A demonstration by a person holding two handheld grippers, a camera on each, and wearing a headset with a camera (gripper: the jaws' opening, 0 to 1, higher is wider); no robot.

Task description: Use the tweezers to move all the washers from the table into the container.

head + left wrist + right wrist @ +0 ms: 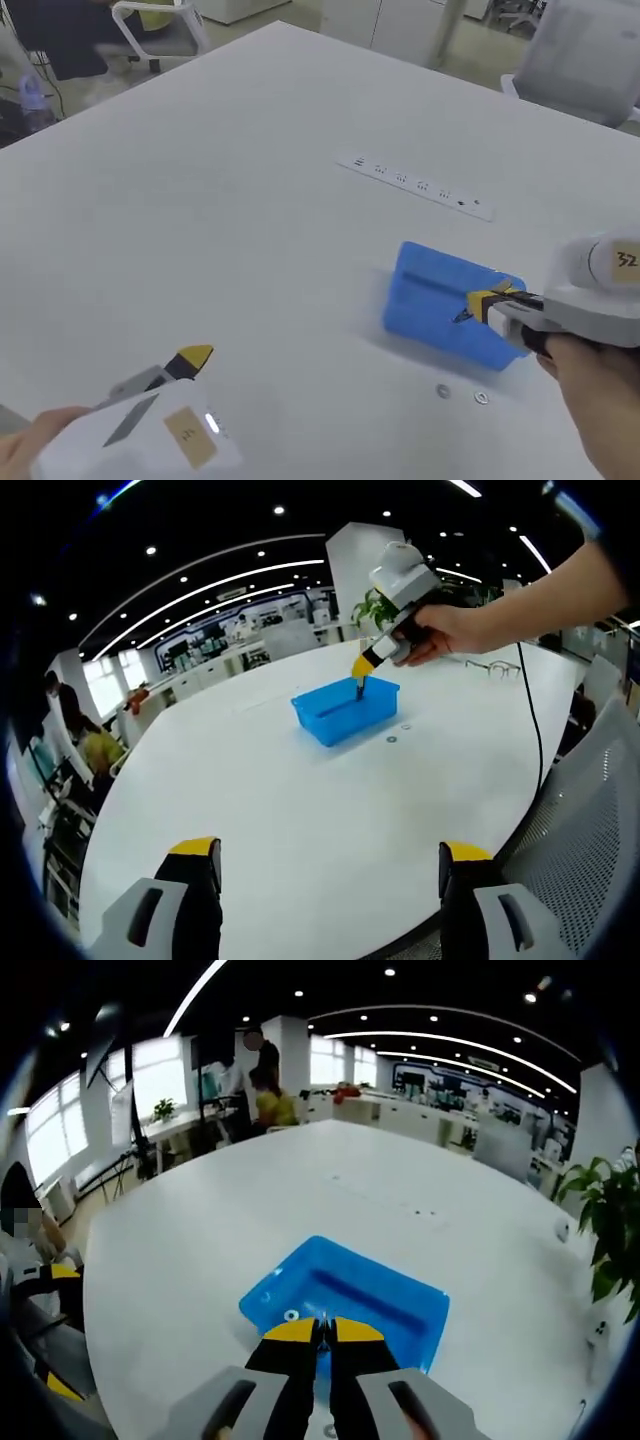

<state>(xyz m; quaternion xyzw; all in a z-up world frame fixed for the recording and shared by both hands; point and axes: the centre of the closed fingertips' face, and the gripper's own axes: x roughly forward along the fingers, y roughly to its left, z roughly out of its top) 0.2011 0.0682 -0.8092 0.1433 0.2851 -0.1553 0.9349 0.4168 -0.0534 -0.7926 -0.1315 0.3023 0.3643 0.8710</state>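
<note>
A blue container [440, 300] lies on the white table [200, 220], right of centre. My right gripper [492, 300] hovers over its right end, shut on dark tweezers [463, 316] whose tips point down into the container [340, 712]. Along the right gripper [322, 1330] the tweezers [322, 1345] run between the closed yellow jaws, and one washer [291, 1315] lies inside the container [370, 1295]. Two washers [443, 391] [481, 398] rest on the table just in front of the container. My left gripper [332, 852] is open and holds nothing, low at the near left [192, 360].
A flush power strip [415, 185] sits in the table behind the container. Office chairs [585, 60] stand at the far edges. Glasses [495, 665] lie on the table beyond the right hand. A potted plant [610, 1210] stands to the right.
</note>
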